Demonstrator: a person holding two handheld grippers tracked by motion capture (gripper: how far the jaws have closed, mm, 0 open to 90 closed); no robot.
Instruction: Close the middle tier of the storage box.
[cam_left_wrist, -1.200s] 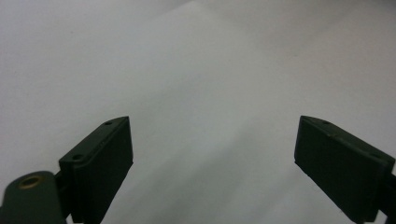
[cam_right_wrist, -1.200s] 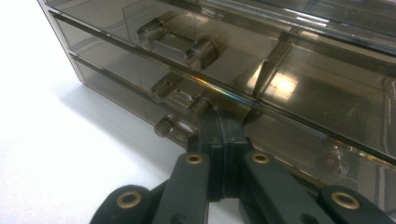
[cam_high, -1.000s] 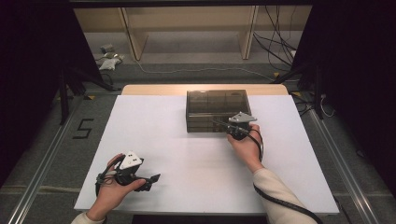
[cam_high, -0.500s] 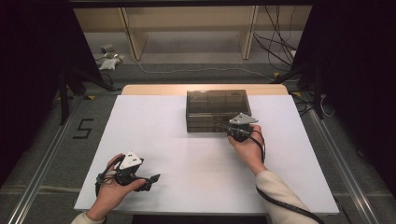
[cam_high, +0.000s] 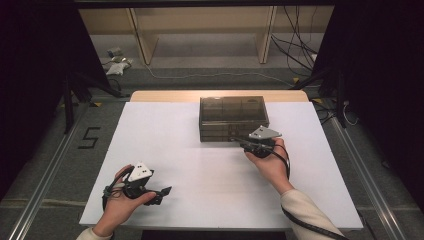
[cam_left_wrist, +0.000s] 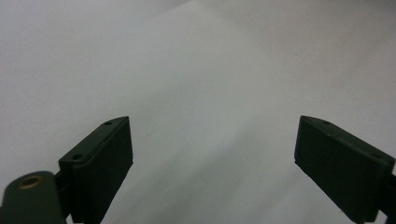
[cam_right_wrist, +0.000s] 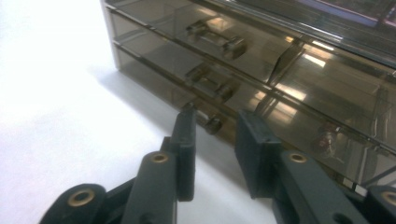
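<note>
The white surface (cam_high: 200, 165) carries one large thing, a smoked-plastic drawer unit (cam_high: 233, 118) standing toward its far edge, right of the middle, and everything else is best placed from that unit. The right gripper (cam_high: 239, 141) sits at the unit's near face, low down, pointing at the bottom drawer; in the right gripper view its jaws have just been opening and now stand partly apart, with the bottom drawer's small metal handle (cam_right_wrist: 208, 122) lying just beyond their tips rather than pinched between them. The left gripper (cam_high: 165, 191) rests well away from the unit, near the front left of the surface, jaws spread wide over bare white and holding nothing. If the step in hand is drawing that bottom drawer, it would go best by bringing the right gripper squarely onto the handle, one jaw on each side of its bar, closing firmly, then pulling straight back level so the light unit does not slide or tip. Hard to judge: whether a jaw tip already touches the handle, and what lies inside the tinted drawers; a small reddish thing (cam_right_wrist: 324, 135) shows dimly through the front.
</note>
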